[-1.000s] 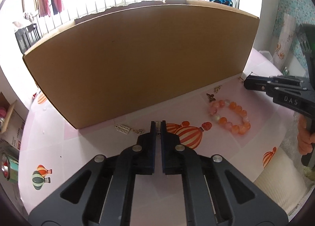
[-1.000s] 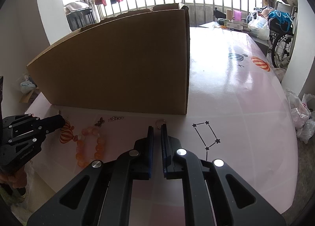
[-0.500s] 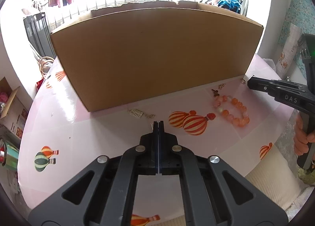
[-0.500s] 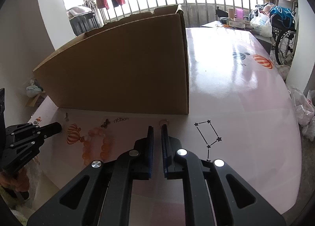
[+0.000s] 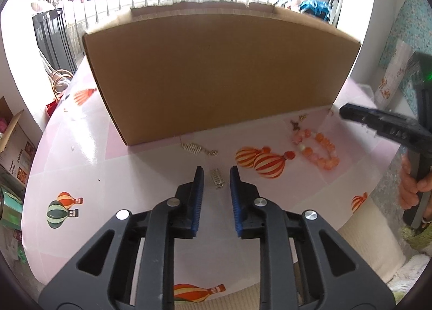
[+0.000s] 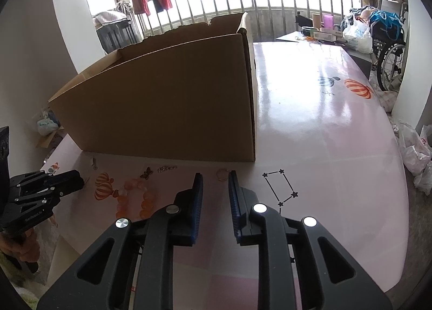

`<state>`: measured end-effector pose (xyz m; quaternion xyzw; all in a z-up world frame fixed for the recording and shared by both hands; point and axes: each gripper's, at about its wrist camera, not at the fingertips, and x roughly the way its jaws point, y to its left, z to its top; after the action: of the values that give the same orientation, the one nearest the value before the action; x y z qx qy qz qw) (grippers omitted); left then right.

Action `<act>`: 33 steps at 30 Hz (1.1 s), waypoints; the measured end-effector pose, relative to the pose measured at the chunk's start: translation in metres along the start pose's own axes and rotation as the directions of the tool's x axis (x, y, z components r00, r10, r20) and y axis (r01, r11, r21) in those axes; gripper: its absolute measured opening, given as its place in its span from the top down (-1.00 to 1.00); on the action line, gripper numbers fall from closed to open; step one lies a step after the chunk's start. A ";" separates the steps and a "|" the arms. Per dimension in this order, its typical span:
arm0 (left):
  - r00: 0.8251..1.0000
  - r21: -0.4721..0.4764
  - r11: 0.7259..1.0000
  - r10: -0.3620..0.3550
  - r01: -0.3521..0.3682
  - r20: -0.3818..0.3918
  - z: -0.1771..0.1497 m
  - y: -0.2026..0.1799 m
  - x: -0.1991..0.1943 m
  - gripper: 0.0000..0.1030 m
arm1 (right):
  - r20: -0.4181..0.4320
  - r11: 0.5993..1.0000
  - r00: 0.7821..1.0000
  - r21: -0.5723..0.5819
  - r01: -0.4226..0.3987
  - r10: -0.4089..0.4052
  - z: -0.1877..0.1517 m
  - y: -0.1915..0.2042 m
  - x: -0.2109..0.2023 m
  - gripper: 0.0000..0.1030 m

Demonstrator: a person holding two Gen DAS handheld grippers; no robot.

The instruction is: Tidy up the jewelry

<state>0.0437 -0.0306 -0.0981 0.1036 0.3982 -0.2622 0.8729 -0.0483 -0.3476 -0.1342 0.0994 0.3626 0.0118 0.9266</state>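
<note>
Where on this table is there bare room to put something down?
Free: the wide pink stretch right of the cardboard box, past the star drawing. Also the near-left corner by the green balloon print. Crowded: the strip along the box front, with small charms and the bead bracelet.

We've got a glossy pink tabletop (image 6: 324,110), smooth enough to throw back window glare, with printed balloons on it. The big box (image 5: 216,77) is plain matt brown cardboard, its top edge torn rough. Both grippers look like matt black plastic with shiny metal screw heads; the left gripper (image 5: 216,172) has ribbed blue pads (image 5: 198,196). The little coiled earring (image 5: 217,178) reads as silvery metal. The bead bracelet (image 5: 318,148) looks like smooth, semi-translucent orange and pink beads, glass or stone, we can't tell.
</note>
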 end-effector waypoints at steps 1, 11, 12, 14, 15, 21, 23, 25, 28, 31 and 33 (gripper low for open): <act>1.000 0.017 1.000 0.017 -0.017 0.007 0.000 -0.002 0.001 0.64 | 0.000 1.000 1.000 0.002 0.000 0.000 0.000 0.000 0.000 0.61; 0.999 0.014 0.999 0.049 -0.049 0.010 0.002 -0.005 0.006 0.93 | 0.002 1.000 1.000 0.006 -0.001 0.001 -0.002 0.001 -0.001 0.61; 0.999 0.004 0.999 0.045 -0.045 0.014 0.001 -0.004 0.006 0.93 | 0.004 1.000 1.000 0.005 0.001 -0.001 -0.002 0.001 -0.002 0.61; 0.999 -0.010 0.999 0.038 -0.038 0.018 0.000 -0.002 0.004 0.93 | 0.006 1.000 1.000 0.007 0.000 0.000 -0.002 0.000 -0.002 0.61; 0.999 -0.012 0.999 0.039 -0.039 0.021 -0.003 0.001 0.003 0.93 | 0.008 1.000 1.000 0.007 0.002 -0.002 -0.001 0.000 -0.003 0.61; 0.998 -0.028 0.999 0.044 -0.043 0.040 -0.003 0.010 -0.005 0.93 | 0.014 1.000 1.000 0.013 0.005 -0.005 -0.001 -0.001 -0.004 0.61; 0.998 -0.037 0.998 0.045 -0.044 0.052 0.000 0.013 -0.009 0.93 | 0.014 1.000 1.000 0.013 0.007 -0.007 -0.002 -0.001 -0.003 0.61; 0.997 -0.044 0.998 0.046 -0.043 0.061 0.003 0.013 -0.010 0.93 | 0.012 1.000 1.000 0.009 0.011 -0.011 -0.002 0.000 -0.002 0.61; 0.997 -0.045 0.998 0.050 -0.047 0.066 0.004 0.015 -0.012 0.93 | 0.012 1.000 1.000 0.005 0.017 -0.017 -0.002 0.000 -0.001 0.61; 0.997 -0.046 0.998 0.049 -0.046 0.064 0.005 0.012 -0.011 0.93 | 0.016 1.000 1.000 -0.010 0.024 -0.024 -0.002 0.001 0.002 0.61; 0.997 -0.046 0.998 0.049 -0.046 0.062 0.006 0.012 -0.011 0.93 | 0.021 0.999 0.999 -0.026 0.044 -0.043 -0.001 0.003 0.004 0.61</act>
<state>0.0476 -0.0189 -0.0865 0.0852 0.3736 -0.2356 0.8931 -0.0458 -0.3444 -0.1372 0.0794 0.3548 -0.0046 0.9316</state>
